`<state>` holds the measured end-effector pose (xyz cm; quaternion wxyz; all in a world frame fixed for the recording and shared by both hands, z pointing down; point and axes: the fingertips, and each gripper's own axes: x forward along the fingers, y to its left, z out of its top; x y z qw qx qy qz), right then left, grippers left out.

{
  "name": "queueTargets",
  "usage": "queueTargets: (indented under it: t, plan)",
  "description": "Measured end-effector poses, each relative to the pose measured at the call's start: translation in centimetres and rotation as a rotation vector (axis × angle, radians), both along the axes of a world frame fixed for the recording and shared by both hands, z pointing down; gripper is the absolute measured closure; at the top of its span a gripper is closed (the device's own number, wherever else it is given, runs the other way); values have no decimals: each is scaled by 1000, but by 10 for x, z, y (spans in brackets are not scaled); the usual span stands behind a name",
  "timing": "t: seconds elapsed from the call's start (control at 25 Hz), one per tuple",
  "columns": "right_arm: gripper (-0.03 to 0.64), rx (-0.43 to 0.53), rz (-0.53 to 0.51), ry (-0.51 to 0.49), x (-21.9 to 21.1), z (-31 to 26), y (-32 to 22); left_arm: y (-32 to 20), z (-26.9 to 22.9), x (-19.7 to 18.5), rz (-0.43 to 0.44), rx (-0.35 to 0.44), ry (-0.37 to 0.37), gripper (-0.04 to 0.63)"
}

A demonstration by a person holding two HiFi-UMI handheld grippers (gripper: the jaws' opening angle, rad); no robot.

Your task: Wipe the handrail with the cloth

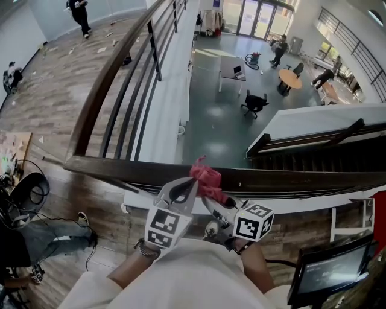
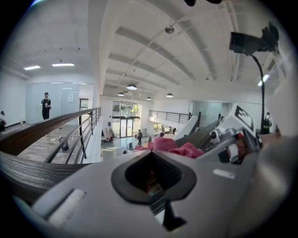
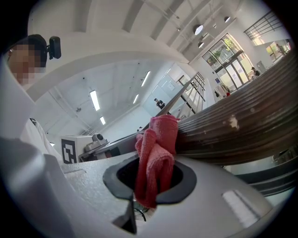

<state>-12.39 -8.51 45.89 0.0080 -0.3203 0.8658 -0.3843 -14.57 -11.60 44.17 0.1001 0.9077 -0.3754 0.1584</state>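
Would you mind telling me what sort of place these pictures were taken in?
Probably an upper-floor gallery in an office or lab building: a wooden handrail overlooks a ground-floor hall with a desk, an office chair and glass entrance doors.

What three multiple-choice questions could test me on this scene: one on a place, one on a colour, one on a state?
1. Where is the cloth? A on the floor; B against the handrail; C on a desk.
2. What colour is the cloth? A blue; B white; C pinkish red.
3. How is the right gripper? A open and empty; B shut on the cloth; C out of view.

Answers: 1 B, it touches the wooden rail; 2 C, it shows pinkish red in every view; 3 B, the cloth is pinched between its jaws.
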Motion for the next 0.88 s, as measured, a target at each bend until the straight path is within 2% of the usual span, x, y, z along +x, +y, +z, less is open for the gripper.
queueTargets:
  t: [0.36, 0.88]
  plan:
    - [555, -16, -3, -11, 8, -6, 4, 7, -2, 7, 41, -14, -23, 591]
    - [554, -51, -35, -25, -6, -2, 4, 10, 0, -6, 24, -26, -25, 591]
